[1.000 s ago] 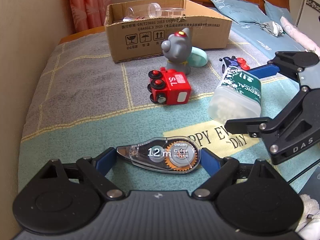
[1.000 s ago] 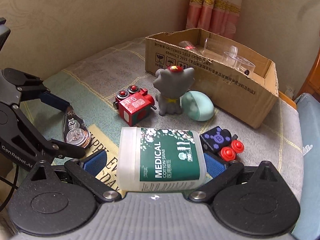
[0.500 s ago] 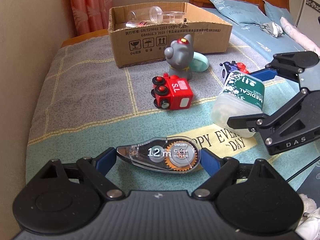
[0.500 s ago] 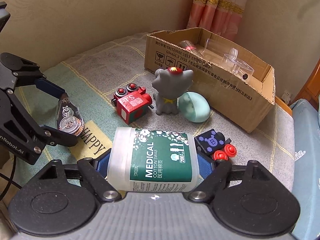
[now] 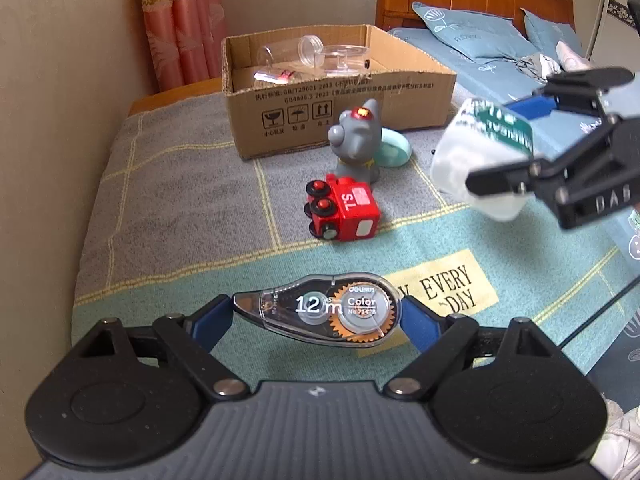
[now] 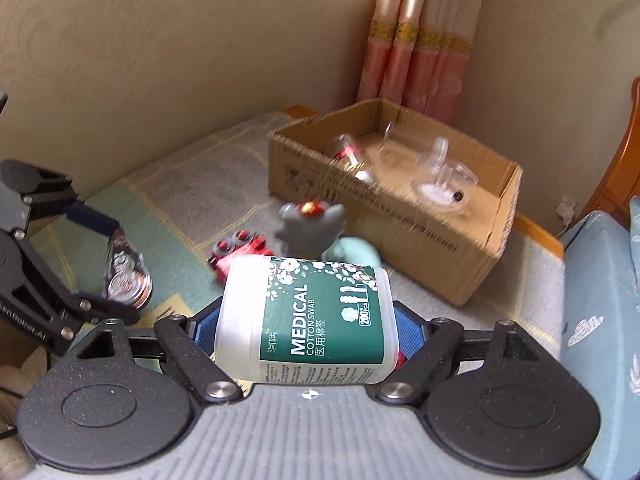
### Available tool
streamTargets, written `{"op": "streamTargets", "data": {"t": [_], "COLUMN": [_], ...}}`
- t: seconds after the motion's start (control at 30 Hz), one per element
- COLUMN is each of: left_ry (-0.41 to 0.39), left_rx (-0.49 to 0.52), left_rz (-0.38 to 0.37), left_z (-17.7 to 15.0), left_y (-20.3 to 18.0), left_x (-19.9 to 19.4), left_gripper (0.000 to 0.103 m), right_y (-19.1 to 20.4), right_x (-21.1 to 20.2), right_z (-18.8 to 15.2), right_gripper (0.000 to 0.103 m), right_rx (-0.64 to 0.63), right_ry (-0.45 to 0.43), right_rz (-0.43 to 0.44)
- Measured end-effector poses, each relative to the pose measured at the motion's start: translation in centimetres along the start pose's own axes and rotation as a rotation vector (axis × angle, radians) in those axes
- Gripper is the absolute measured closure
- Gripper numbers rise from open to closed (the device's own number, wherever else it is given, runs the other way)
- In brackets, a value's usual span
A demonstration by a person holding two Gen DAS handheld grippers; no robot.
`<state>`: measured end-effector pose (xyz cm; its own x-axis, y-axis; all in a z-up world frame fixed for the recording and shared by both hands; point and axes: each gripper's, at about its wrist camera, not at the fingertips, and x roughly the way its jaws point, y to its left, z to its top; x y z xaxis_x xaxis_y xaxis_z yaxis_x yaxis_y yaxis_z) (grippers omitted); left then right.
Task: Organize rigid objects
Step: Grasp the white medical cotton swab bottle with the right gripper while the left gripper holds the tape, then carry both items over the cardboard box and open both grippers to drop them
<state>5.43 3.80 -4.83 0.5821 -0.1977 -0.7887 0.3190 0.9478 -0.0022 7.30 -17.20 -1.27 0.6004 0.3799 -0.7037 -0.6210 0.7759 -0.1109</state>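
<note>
My left gripper [image 5: 316,314] is shut on a clear correction tape dispenser [image 5: 320,309] and holds it above the blanket; it also shows in the right wrist view [image 6: 126,276]. My right gripper [image 6: 306,330] is shut on a white cotton swab box with a green label [image 6: 308,320], lifted in the air; in the left wrist view the box [image 5: 480,156] hangs at the right. An open cardboard box [image 5: 340,92] with clear plastic cups stands at the back.
A red toy train [image 5: 344,212], a grey animal figure [image 5: 356,140] and a mint egg [image 5: 394,152] stand on the blanket before the cardboard box [image 6: 400,208]. A wall runs along the left. A bed with blue pillows [image 5: 480,36] lies at the right.
My right gripper has lifted the swab box off the blanket and carried it up toward the cardboard box. My left gripper has risen with the tape dispenser.
</note>
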Motion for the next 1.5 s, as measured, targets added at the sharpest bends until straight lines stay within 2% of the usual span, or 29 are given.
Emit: {"op": "streamTargets", "data": {"t": [0.33, 0.53, 0.73, 0.83, 1.07, 1.27, 1.5], "left_ry": [-0.027, -0.037, -0.036, -0.043, -0.072, -0.092, -0.071], "left_rx": [-0.014, -0.024, -0.026, -0.018, 0.003, 0.038, 0.061], "left_rz": [0.006, 0.035, 0.052, 0.057, 0.059, 0.055, 0.029], "left_z": [1.0, 1.7, 2.6, 3.2, 5.2, 7.3, 9.5], "left_y": [0.6, 1.3, 1.8, 1.7, 1.8, 1.5, 1.5], "left_x": [-0.8, -1.1, -1.0, -0.9, -0.9, -0.7, 0.2], "left_gripper": [0.014, 0.014, 0.014, 0.014, 0.014, 0.014, 0.014], "right_y": [-5.2, -8.5, -10.9, -11.6, -12.1, -10.6, -8.6], "right_x": [0.4, 2.9, 5.9, 6.5, 5.1, 2.9, 1.9], "right_z": [5.3, 8.3, 9.7, 9.4, 7.4, 5.9, 4.2], "right_gripper": [0.016, 0.016, 0.015, 0.0, 0.0, 0.0, 0.0], "right_rx": [0.03, 0.082, 0.136, 0.172, 0.245, 0.227, 0.178], "right_ry": [-0.075, -0.07, -0.036, -0.051, -0.061, -0.068, -0.035], "right_rz": [-0.087, -0.115, -0.129, -0.121, -0.087, -0.079, -0.09]}}
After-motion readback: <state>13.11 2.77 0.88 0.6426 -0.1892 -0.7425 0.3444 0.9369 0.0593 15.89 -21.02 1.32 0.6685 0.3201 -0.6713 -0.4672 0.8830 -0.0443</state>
